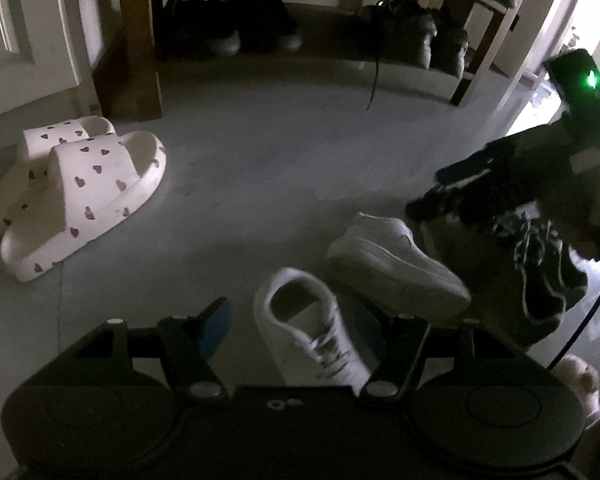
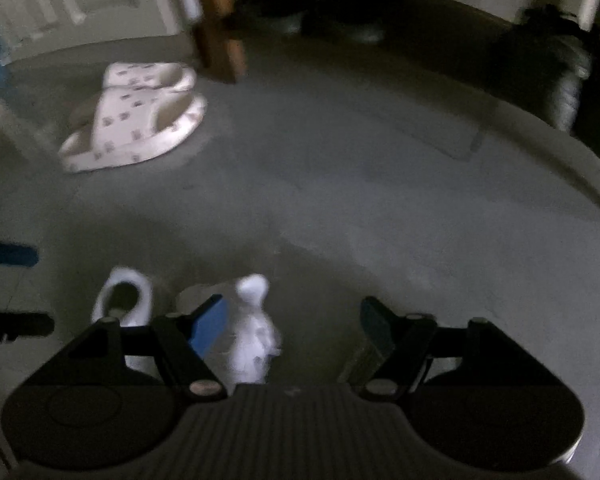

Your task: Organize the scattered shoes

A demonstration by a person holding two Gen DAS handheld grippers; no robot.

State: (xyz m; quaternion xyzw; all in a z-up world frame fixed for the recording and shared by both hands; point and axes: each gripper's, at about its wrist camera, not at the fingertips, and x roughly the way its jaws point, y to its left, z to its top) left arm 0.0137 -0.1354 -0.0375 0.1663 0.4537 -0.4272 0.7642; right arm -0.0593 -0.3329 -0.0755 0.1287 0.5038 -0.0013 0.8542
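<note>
So we've got the left gripper (image 1: 298, 330) hanging over a white sneaker (image 1: 312, 328), jaws spread and nothing gripped; the shoe sits between the blue pads (image 1: 216, 330) but we don't see either pad pressing on it. Its long axis runs pretty much along the claw's pointing line, heel opening away from us and laces toward the claw body, so a squeeze would land across the shoe's width. The second white sneaker (image 1: 396, 264) lies just ahead and to the right of that claw, angled across, and the right gripper (image 2: 292, 330) is the nearer one to it; that claw is open too and empty. In its blurry view the shoe sits just inside its left pad, not centred. Further right of the left claw there's a black sneaker with white laces (image 1: 540, 272). The heart-print slides (image 1: 80, 196) are well off ahead-left, by the wooden rack (image 1: 140, 40). Brands or writing: nothing we can read, too dim and smeared.
</note>
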